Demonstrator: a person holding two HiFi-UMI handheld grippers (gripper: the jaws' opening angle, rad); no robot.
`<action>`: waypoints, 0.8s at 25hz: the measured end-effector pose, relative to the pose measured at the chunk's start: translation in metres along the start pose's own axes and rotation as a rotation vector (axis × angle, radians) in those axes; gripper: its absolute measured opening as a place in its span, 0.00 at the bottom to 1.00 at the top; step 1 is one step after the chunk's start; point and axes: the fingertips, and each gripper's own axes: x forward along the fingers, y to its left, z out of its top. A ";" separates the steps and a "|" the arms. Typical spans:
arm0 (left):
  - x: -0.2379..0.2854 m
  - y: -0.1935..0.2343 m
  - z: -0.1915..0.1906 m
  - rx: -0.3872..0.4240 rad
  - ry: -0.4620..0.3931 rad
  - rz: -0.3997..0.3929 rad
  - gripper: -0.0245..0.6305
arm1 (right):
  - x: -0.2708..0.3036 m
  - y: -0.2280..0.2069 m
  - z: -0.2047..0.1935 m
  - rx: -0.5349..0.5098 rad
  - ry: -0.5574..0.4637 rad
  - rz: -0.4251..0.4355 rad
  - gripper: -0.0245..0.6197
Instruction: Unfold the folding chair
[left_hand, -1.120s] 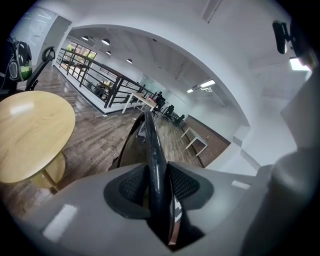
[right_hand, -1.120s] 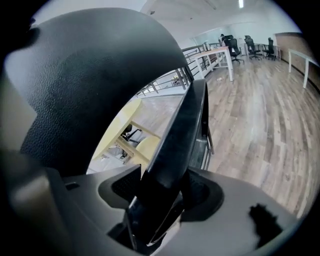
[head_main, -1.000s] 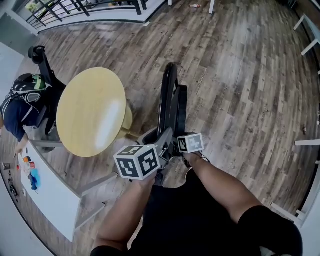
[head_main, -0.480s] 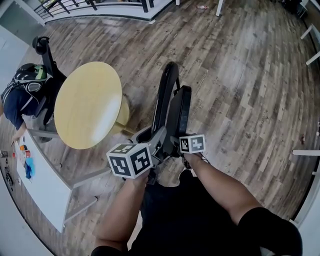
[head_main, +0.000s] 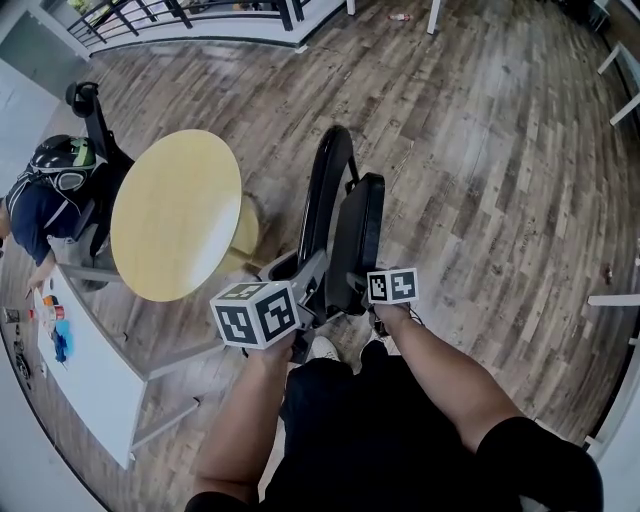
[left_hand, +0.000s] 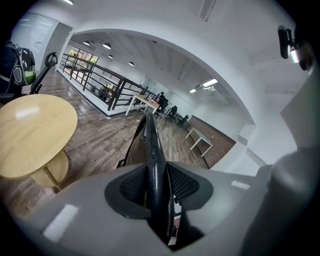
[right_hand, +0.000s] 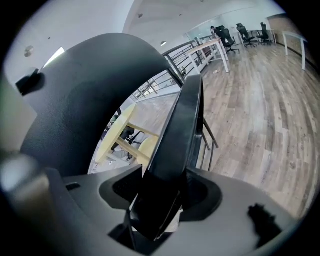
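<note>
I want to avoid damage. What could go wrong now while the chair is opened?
The right tongs are closing with the seat between them; pulled too soon, it may slip. The left tongs pinch only the thin back edge. The round table stands close; the chair could hit it.

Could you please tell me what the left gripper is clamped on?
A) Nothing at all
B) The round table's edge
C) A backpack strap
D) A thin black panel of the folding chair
D: in the left gripper view, the left gripper is shut on the chair, with its thin black panel squeezed between the jaws.
</note>
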 end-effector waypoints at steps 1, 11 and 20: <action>-0.002 0.004 0.001 -0.002 -0.002 0.005 0.22 | -0.001 -0.003 -0.001 0.006 0.000 -0.003 0.40; -0.016 0.062 0.004 0.035 0.023 0.072 0.23 | -0.012 -0.041 -0.017 0.126 -0.018 -0.069 0.40; -0.029 0.150 0.004 0.098 -0.002 0.242 0.23 | -0.012 -0.089 -0.032 0.256 -0.113 -0.182 0.40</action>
